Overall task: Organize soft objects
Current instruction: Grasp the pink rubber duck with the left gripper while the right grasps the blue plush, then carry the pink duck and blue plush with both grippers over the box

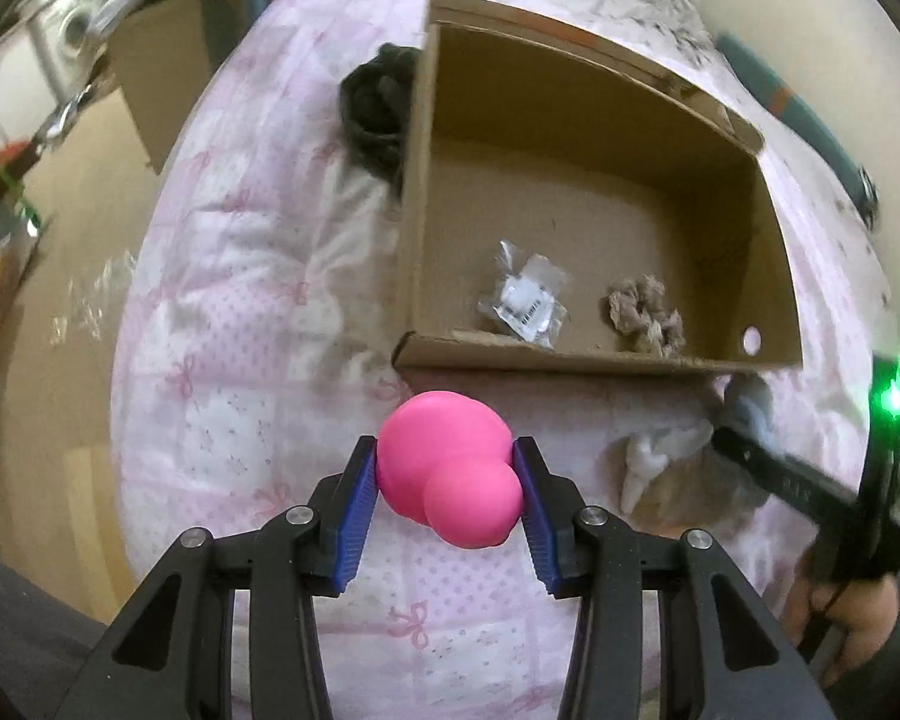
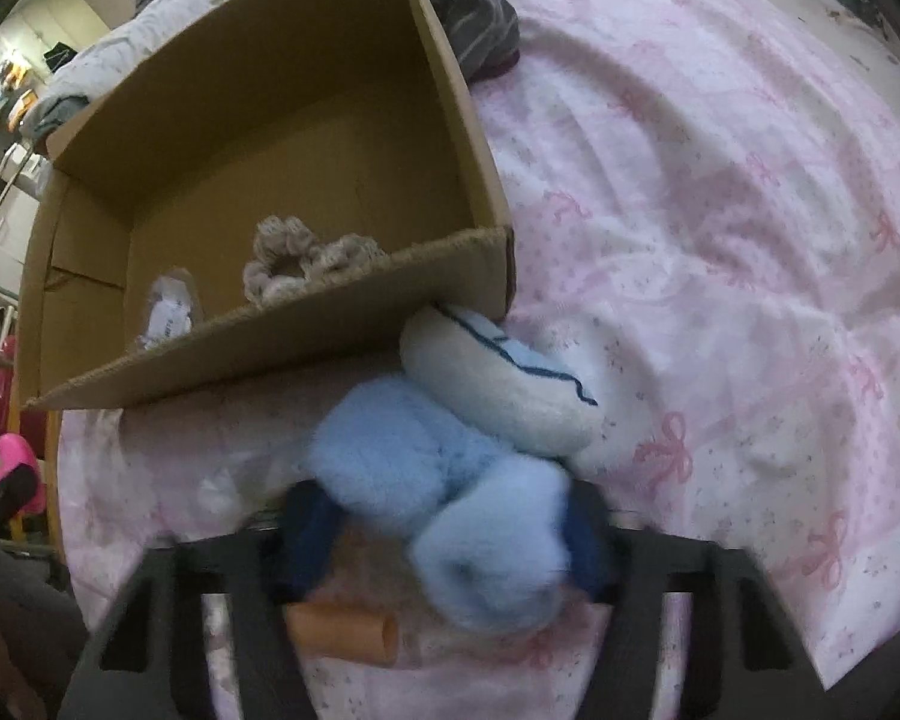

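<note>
**Pink and blue soft toys gripped beside the cardboard box**

Pink, smooth and rounded, a soft squishy toy [image 1: 450, 468] sits low in the centre of our left wrist view, pinched from both sides by the blue-padded fingers [image 1: 357, 516] of our left gripper [image 1: 447, 480] above the pink bow-print quilt [image 1: 222, 324]. Above it and to the right, an open brown cardboard box [image 1: 426, 180] lies on the quilt. On its floor we see a small clear plastic packet with a white label [image 1: 525, 300] and, right of that, a beige crocheted scrunchie [image 1: 645, 315], the two near each other but apart. A dark bundle of fabric [image 1: 372, 108] lies against the box's left outer wall. Lower right, a small white soft object [image 1: 645, 462] lies on the quilt, and at the right edge our right gripper [image 1: 744, 414] shows with a green light; its tips are blurred in this view.

In the right wrist view, the box [image 2: 306, 336] fills the upper left with the scrunchie [image 2: 306, 264] and packet [image 2: 171, 312] inside. Below its near flap, a fluffy light-blue and white plush toy [image 2: 450, 468] lies between the right gripper's [image 2: 450, 534] blue pads [image 2: 306, 540], which close on its fuzzy blue end; the white part touches the box corner. A tan tube-shaped piece [image 2: 345, 630] lies below, and a grey striped cloth [image 2: 474, 24] lies behind the box, upper centre.
</note>
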`<state>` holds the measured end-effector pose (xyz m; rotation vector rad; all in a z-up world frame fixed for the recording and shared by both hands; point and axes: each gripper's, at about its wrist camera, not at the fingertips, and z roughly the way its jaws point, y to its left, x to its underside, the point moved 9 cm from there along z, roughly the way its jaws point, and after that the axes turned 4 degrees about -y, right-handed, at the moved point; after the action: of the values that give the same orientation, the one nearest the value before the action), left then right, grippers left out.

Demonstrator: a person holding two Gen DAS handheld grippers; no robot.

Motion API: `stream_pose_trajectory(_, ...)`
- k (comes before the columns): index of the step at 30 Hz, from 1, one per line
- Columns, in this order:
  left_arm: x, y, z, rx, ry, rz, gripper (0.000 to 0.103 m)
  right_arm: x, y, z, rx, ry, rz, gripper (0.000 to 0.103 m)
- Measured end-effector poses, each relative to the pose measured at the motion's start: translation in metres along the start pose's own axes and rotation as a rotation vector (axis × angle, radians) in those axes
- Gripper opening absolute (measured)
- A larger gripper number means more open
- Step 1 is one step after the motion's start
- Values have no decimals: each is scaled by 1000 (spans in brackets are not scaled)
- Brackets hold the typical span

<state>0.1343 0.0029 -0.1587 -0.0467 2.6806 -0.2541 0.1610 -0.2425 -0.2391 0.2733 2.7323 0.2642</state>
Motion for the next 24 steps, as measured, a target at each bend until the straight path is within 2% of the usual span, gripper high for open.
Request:
stream_pose_trajectory(2, -2, -2, -2, 33, 0, -21, 41, 1, 1, -3, -5, -7, -4, 35)
stream_pose_trajectory(4, -5, -8, -7, 73, -5, -33, 41, 4, 4, -9, -13, -3, -14, 31)
stream_pose_trajectory(10, -8, -19, -22, 101, -51, 2, 41, 17, 17, -54, -48, -16, -38, 31)
stream_pose_trajectory(16, 0, -16, -29, 78, -52, -6, 41, 15, 43, -123, -158, -155, -88, 31)
stream_pose_trajectory(19, 0, -28, -43, 72, -86, 43, 41, 9, 56, -153, -207, -251, -150, 31)
stream_pose_trajectory(24, -5, -38, -61, 64, -116, 118, 41, -4, 62, -170, -250, -314, -173, 31)
